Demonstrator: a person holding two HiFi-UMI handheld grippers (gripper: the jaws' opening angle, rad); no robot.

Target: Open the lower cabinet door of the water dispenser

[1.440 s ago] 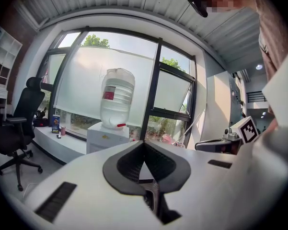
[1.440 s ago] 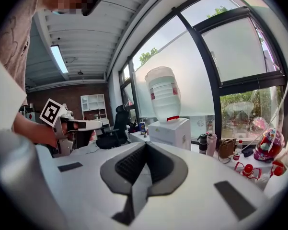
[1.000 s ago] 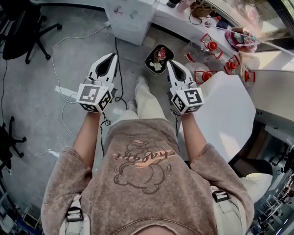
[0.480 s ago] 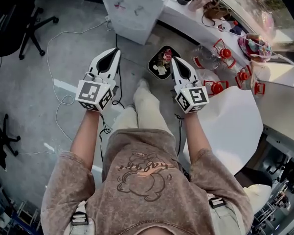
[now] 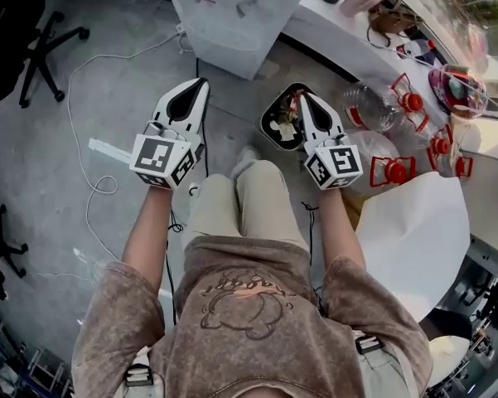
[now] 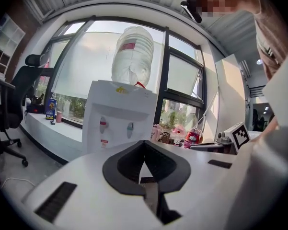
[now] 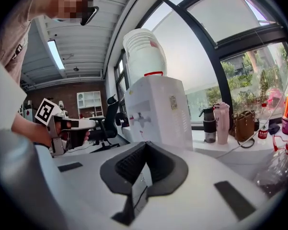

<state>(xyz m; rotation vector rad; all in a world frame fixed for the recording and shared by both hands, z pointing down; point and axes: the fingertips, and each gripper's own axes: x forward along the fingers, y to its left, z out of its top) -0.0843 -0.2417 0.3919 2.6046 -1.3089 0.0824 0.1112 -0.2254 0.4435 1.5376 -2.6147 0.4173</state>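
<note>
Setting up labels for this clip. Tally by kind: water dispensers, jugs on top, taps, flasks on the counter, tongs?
water dispenser: 1
jug on top: 1
taps: 2, red tap and blue tap
flasks on the counter: 2, dark flask and pink flask
tongs: 2, left tongs and right tongs
Total: 8

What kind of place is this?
Probably an office or lab workspace: a bottled water dispenser, a black swivel office chair, and a long white counter under big windows.
</note>
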